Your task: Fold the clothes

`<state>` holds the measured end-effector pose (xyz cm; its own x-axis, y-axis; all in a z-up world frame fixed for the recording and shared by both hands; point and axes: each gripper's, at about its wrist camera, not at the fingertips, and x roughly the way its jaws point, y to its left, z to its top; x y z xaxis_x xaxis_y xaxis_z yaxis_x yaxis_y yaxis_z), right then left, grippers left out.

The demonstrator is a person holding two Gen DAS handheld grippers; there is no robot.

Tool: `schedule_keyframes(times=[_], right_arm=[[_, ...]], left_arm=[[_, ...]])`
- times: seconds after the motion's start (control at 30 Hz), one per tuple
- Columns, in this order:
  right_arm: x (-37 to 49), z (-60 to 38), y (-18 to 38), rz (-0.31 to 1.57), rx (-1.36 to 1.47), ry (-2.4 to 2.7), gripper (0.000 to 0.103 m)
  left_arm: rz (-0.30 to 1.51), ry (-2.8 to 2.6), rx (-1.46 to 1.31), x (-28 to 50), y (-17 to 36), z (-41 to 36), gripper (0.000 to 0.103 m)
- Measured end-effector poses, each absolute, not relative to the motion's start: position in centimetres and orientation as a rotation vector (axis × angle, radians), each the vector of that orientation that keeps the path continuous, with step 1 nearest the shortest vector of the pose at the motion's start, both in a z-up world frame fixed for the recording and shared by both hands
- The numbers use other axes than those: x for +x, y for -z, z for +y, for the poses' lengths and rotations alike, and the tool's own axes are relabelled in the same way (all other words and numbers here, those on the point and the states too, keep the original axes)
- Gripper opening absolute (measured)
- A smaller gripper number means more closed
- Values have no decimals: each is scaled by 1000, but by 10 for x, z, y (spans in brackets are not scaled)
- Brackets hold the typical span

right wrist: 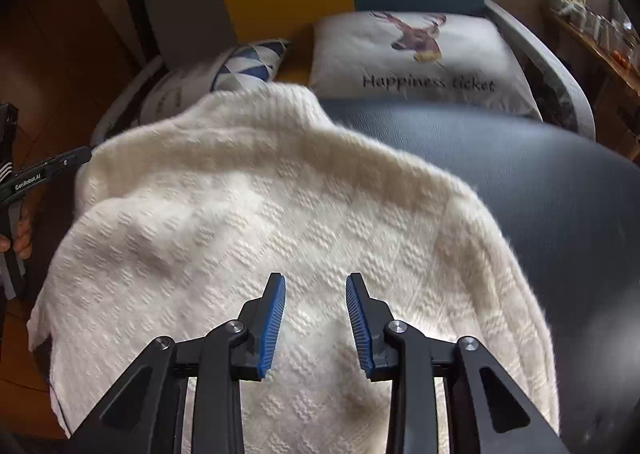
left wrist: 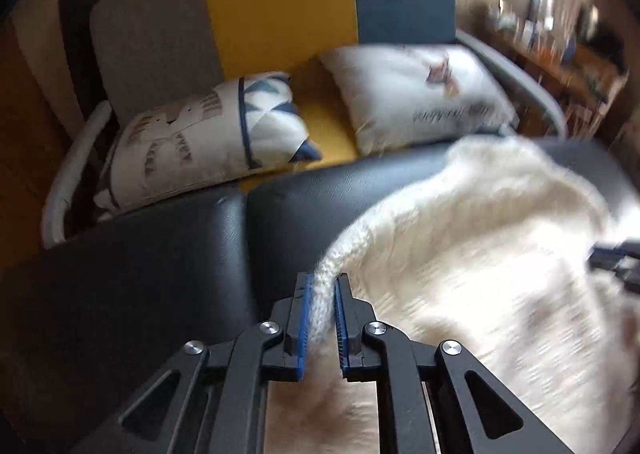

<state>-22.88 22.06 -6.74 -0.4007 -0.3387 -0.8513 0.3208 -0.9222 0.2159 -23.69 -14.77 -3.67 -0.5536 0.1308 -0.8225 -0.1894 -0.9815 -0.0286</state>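
Folding looks to be partway through: the cream-white textured knit sweater (right wrist: 280, 238) lies on the dark blue-grey leather cushion (right wrist: 540, 181), its far edge doubled into a thick roll, but it is not yet a neat packet — at least one more fold seems left, as far as I can judge.

At the garment's left edge, the left gripper (left wrist: 321, 294) is clenched on a ribbed strip of the sweater, the wool running up between its blue pads (left wrist: 305, 318). Over the middle of the knit, the right gripper (right wrist: 316, 286) is released, its fingers spread apart with only fabric showing in the gap.

Beyond the cushion sit a white pillow printed with a deer head (right wrist: 416, 53) and a white pillow with blue triangles (left wrist: 208, 133), against a grey, yellow and blue sofa back (left wrist: 276, 1). No basket, box or other container shows in either view.
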Motion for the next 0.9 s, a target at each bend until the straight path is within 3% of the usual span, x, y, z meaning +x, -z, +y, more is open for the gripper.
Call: schedule_keyframes(times=[0.03, 0.07, 0.13, 0.33, 0.43, 0.67, 0.73, 0.8, 0.83, 0.87, 0.9], right_arm=[[-235, 219, 59, -12, 1413, 2329, 32], [-243, 217, 53, -10, 1403, 2313, 32], [-260, 211, 45, 13, 1400, 2293, 32], [-314, 197, 50, 187, 1463, 2223, 32], [-331, 189, 64, 293, 1503, 2172, 32], [-351, 176, 99, 459, 1557, 2108, 36], [-348, 172, 101, 512, 1528, 2140, 45], [-343, 173, 101, 516, 1483, 2172, 45], [-339, 173, 99, 521, 1460, 2188, 43], [-336, 170, 97, 537, 1439, 2203, 31], [-333, 167, 95, 552, 1417, 2219, 17]], left_arm=[[17, -2608, -1326, -238, 27, -148, 22], [-58, -2596, -1274, -240, 18, -148, 41], [-23, -2576, -1190, -245, 5, -133, 64], [326, -2428, -1257, -288, 31, -72, 67], [383, -2360, -1313, -309, 55, -58, 67], [307, -2269, -1403, -340, 93, -49, 67], [293, -2248, -1422, -343, 102, -47, 67], [259, -2245, -1383, -338, 102, -46, 61], [245, -2251, -1375, -337, 102, -46, 49], [225, -2258, -1364, -333, 100, -46, 25], [206, -2265, -1353, -330, 98, -46, 13]])
